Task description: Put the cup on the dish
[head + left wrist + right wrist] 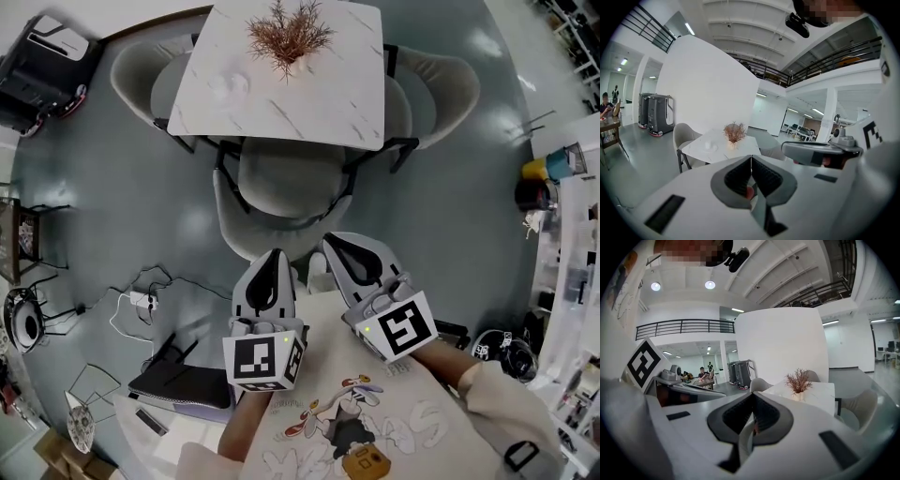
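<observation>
While the person is hugging both tools to a cartoon-print shirt (356,436) whose lettering I cannot read, the left hand-held gripper (275,259) and right hand-held gripper (337,247) are pressing their jaws together, empty. Farther off, the white cup (228,84) is sitting on the marble worktop (328,108), left of a dried plant (289,37).

Surface (309,103) stands well ahead, with a plant (289,37) on its far middle and a cup (228,84) left of the plant. Chairs around it: left chair (141,75), right chair (441,84), near chair (281,187). Left tongs (277,255) & right tongs (336,242) are side by side, just before the near chair. Cables (141,302) lie on the floor at left.
</observation>
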